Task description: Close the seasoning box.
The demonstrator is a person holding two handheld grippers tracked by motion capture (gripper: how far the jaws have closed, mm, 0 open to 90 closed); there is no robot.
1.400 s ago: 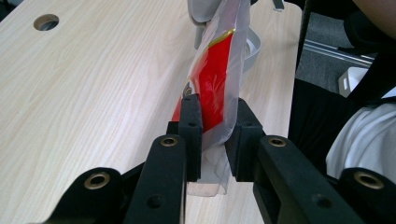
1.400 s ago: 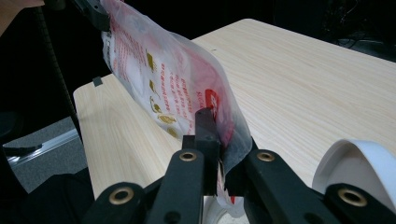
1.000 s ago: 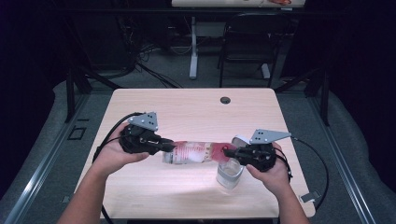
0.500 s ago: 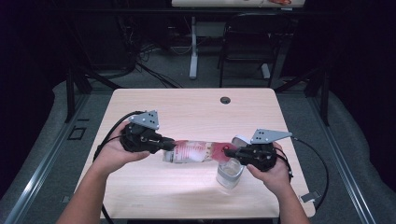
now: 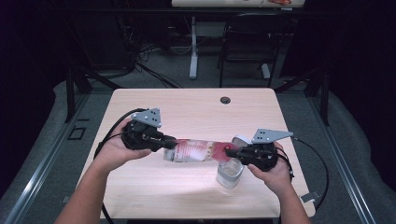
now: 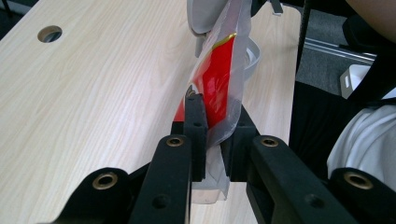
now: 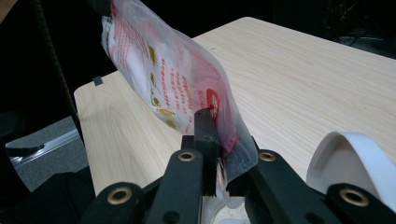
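Both grippers, left (image 5: 169, 142) and right (image 5: 232, 151), are clamped on opposite ends of a pouch (image 5: 198, 150) held over a cup (image 5: 229, 172). It is judged light, limp and slippery, best gripped at the sealed edges.

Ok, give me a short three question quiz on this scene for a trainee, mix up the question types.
1. True or false: the pouch is clamped at both ends, one end in the left hand-held gripper and the other in the right hand-held gripper.
2. What stands on the table just below the right hand-held gripper? A) a clear cup B) a metal pan C) a book
3. Fill in: the small round hole lies near the table's ____ edge, away from the person.

Key: 1 true; 2 A, the clear cup; 3 far.
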